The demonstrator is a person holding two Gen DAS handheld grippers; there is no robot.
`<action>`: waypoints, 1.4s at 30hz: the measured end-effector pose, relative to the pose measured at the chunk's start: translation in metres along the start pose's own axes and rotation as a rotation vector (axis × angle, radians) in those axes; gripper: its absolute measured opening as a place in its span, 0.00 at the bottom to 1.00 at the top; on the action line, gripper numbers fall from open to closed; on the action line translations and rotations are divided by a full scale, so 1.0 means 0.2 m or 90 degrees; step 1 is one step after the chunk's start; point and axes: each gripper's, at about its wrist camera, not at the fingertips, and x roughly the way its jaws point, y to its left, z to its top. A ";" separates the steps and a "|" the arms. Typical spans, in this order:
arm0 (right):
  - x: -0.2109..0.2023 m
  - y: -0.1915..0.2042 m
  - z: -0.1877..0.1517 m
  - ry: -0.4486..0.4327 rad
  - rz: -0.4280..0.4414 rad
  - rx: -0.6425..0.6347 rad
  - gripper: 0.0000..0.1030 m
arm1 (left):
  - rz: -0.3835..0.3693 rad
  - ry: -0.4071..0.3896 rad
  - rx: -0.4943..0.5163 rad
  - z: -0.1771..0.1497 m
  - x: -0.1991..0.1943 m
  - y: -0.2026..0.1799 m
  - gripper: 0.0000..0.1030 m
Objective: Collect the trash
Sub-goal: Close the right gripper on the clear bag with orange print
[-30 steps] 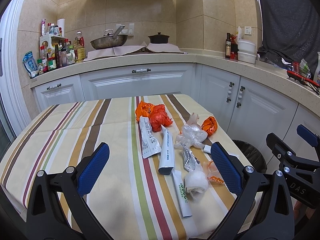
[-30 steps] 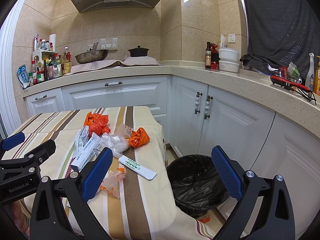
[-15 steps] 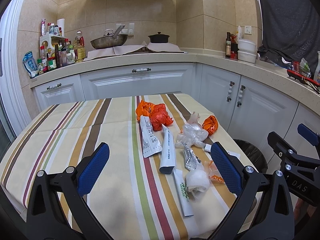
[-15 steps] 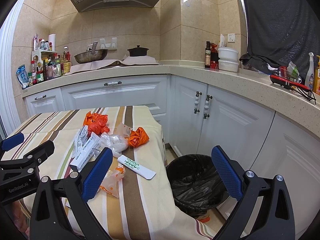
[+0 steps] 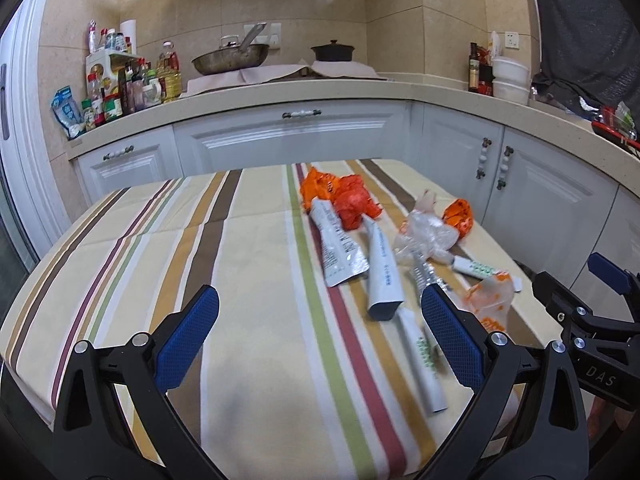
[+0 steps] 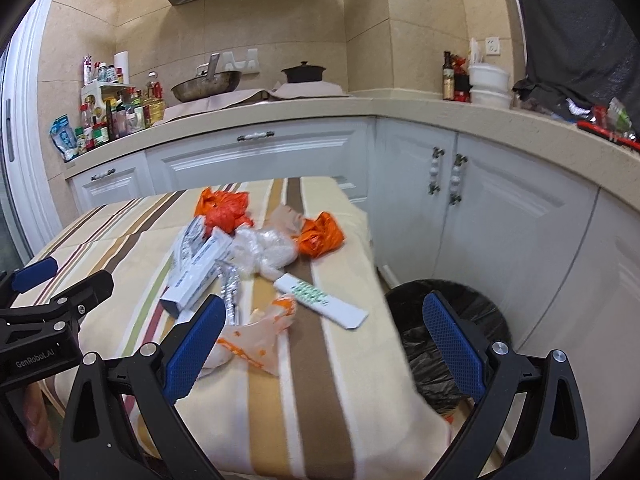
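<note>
Trash lies on the right half of a striped tablecloth [image 5: 248, 248]: crumpled orange bags [image 5: 344, 196] [image 6: 224, 210], a silver pouch [image 5: 336, 248], a white tube [image 5: 384, 276] [image 6: 196, 268], clear plastic [image 5: 428, 234] [image 6: 264, 250], an orange wrapper [image 5: 460, 214] [image 6: 320, 236], a white-and-orange bag [image 5: 488, 300] [image 6: 252, 336] and a white green-printed tube [image 6: 320, 296]. My left gripper [image 5: 320, 338] hangs open above the table's near edge, left of the pile. My right gripper [image 6: 320, 348] is open, low over the table's right edge, nothing held. A black-lined bin [image 6: 448, 328] stands on the floor to the right.
White cabinets [image 5: 292, 136] and an L-shaped counter [image 6: 500, 128] run behind and to the right. A wok [image 5: 230, 58], a black pot [image 5: 332, 52] and bottles [image 5: 128, 84] sit on the counter. A dark cloth [image 6: 580, 32] hangs at the far right.
Both grippers have moved forward and lower toward the table; the trash pile looks nearer. The left view shifted right. Nothing has been taken hold of.
</note>
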 end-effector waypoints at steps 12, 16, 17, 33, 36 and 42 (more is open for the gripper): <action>0.17 0.10 -0.05 0.045 0.067 0.009 0.65 | -0.012 0.027 0.000 -0.03 0.05 0.05 0.82; 0.20 0.11 -0.06 0.058 0.075 0.009 0.64 | -0.018 0.030 -0.002 -0.03 0.07 0.04 0.82; 0.20 0.12 -0.06 0.061 0.078 0.010 0.64 | -0.020 0.031 -0.002 -0.03 0.07 0.04 0.82; 0.18 0.07 -0.05 0.068 0.105 0.018 0.46 | -0.038 0.047 0.000 -0.05 0.10 -0.01 0.82; 0.17 0.06 -0.05 0.066 0.112 0.020 0.40 | -0.043 0.049 0.003 -0.06 0.10 -0.03 0.82; 0.16 0.05 -0.05 0.063 0.114 0.025 0.35 | -0.047 0.051 0.006 -0.06 0.10 -0.05 0.82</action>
